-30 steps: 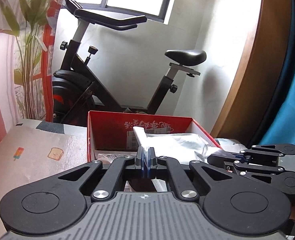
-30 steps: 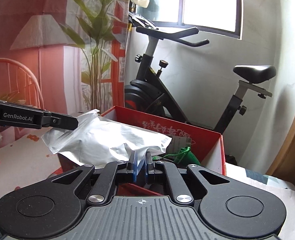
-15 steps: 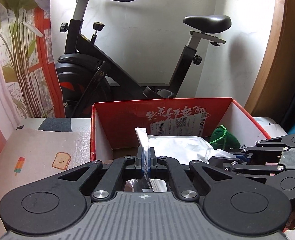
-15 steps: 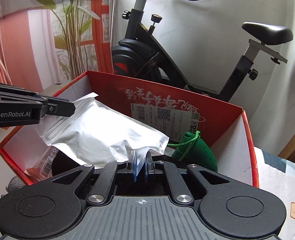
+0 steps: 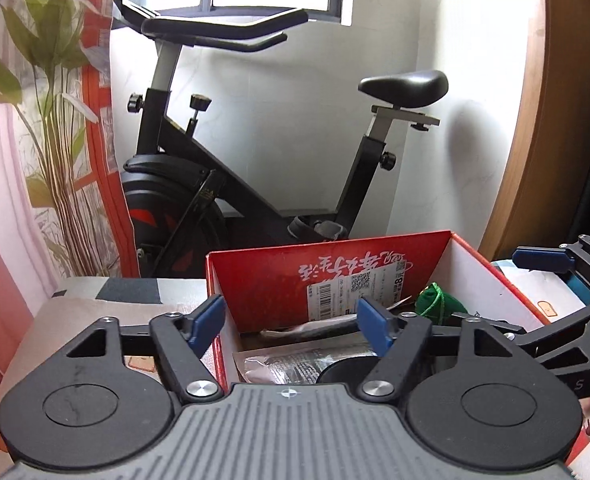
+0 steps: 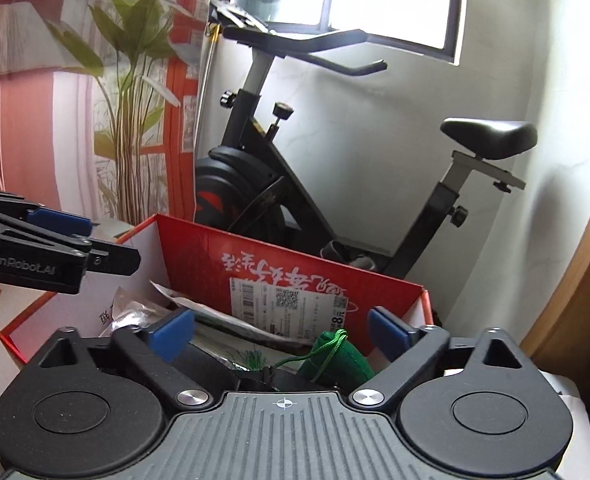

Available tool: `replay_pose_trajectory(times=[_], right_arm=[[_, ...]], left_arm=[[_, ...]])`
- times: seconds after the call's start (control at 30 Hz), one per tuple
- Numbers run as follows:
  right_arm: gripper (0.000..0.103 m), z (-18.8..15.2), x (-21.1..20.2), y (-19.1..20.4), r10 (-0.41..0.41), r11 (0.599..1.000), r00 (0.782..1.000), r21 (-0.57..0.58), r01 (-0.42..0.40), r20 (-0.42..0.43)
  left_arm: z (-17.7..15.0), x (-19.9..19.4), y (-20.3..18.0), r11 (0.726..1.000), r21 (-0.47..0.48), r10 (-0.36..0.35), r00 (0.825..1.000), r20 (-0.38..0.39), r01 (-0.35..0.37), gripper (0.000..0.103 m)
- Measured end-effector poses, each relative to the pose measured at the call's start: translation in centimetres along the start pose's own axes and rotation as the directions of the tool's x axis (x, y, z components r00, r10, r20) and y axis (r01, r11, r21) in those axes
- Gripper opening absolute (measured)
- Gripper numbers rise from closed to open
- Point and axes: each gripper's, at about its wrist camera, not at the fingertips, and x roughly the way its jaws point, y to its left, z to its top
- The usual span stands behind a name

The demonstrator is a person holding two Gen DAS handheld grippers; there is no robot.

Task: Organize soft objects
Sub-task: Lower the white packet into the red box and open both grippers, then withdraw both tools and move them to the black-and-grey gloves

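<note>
My left gripper [image 5: 291, 326] and right gripper [image 6: 281, 330] have just been opening above the red box [image 6: 315, 276]; both stand spread and empty, because the soft packets [image 5: 295, 360] and green pouch [image 6: 335, 356] now lie inside it.

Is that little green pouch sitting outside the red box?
No, the green pouch lies inside the red box, near its right wall, beside some plastic packets.
</note>
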Motion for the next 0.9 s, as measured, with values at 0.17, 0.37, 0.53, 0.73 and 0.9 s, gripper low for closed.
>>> replay_pose_trajectory(times=[0.17,0.37,0.53,0.73,0.9], right_arm=[[0.103,-0.1,-4.4,-0.6,-0.027,0.999,0.997,0.046,0.024,0.066],[0.103,-1.5,-9.8,-1.2,-0.033,0.993,0.991,0.117,0.017,0.133],[0.103,-3.9,-14.3,-1.2,-0.008,0.983,0.984,0.18,-0.025,0.178],[0.103,-8.3,-17.7,-0.9,0.011,0.958,0.987,0.282,-0.056,0.162],[0.103,-12.9,-18.1,-0.3,0.034,0.925,0.993,0.373,-0.073,0.109]], left_arm=[[-0.6,-4.9,-0.4,1.0,0.025,-0.002,0.999,0.05,0.001,0.103],[-3.2,-10.3,-0.2,1.0,-0.026,0.013,0.999,0.038,-0.012,0.103],[-6.7,-13.5,-0.5,0.998,-0.063,0.021,0.999,0.034,-0.019,0.103],[-11.4,-15.4,-0.8,0.993,-0.117,0.007,1.0,-0.002,-0.007,0.103],[-14.8,-15.2,-1.6,0.993,-0.119,-0.027,0.998,-0.049,0.021,0.103]])
